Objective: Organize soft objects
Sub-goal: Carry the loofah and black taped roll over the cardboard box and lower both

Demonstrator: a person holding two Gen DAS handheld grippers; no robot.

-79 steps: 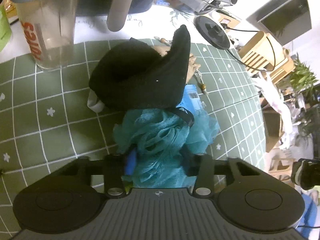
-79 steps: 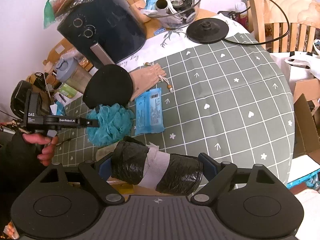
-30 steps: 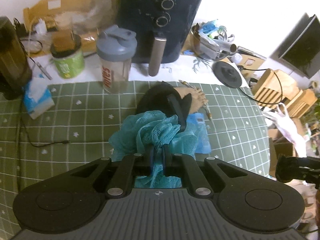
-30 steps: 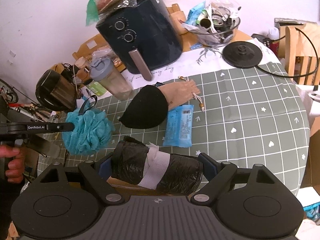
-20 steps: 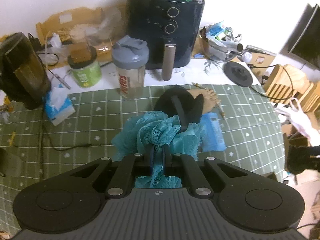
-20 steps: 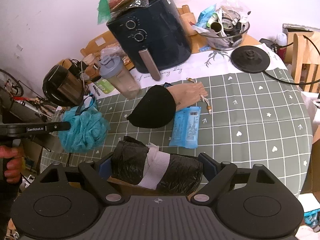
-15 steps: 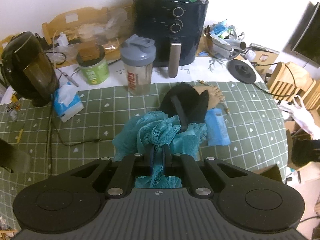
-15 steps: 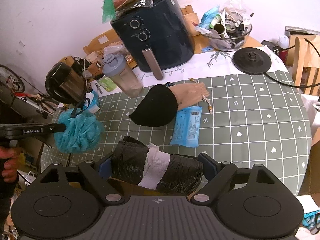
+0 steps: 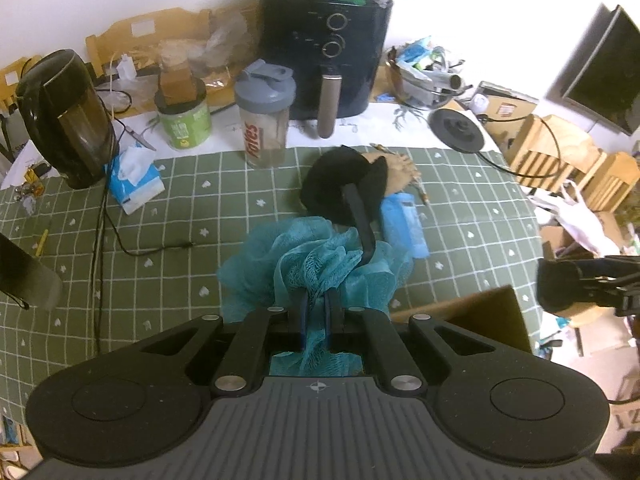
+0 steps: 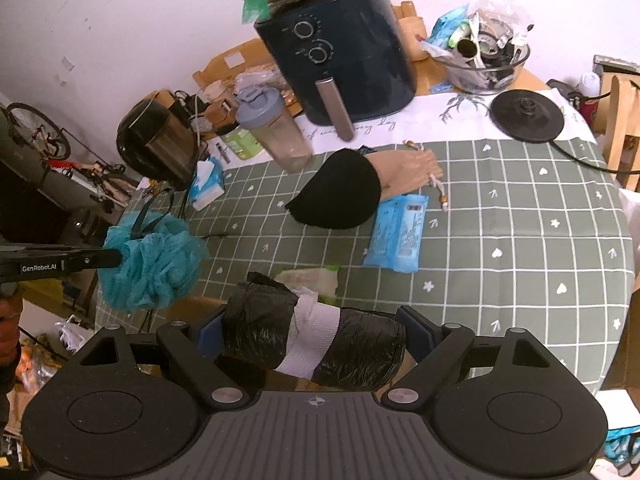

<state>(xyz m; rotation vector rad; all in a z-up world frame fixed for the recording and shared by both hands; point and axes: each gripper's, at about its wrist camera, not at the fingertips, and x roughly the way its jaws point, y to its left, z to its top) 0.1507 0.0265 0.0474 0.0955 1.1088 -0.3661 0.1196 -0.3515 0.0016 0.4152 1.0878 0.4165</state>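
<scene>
My left gripper (image 9: 318, 308) is shut on a teal mesh bath pouf (image 9: 304, 264) and holds it in the air above the green checked tablecloth (image 9: 180, 216). From the right wrist view, the pouf (image 10: 152, 264) hangs at the far left. My right gripper (image 10: 316, 332) stands wide, its pads pressed on the two ends of a black plastic roll with a white band (image 10: 320, 340). On the cloth lie a black cap (image 10: 340, 196), a tan drawstring pouch (image 10: 408, 168) and a blue wipes pack (image 10: 400, 228).
A dark air fryer (image 9: 324, 40), a shaker bottle (image 9: 264, 120), a black kettle (image 9: 64, 120), a tissue pack (image 9: 136, 180) and a kettle base (image 9: 456, 128) line the back. A brown cardboard flap (image 9: 472, 316) shows at the near right. A green-white packet (image 10: 316, 278) lies by the roll.
My left gripper has lifted the pouf up and back from the cap and wipes pack, so more of the table shows. The right gripper keeps its hold on the roll and has risen slightly.
</scene>
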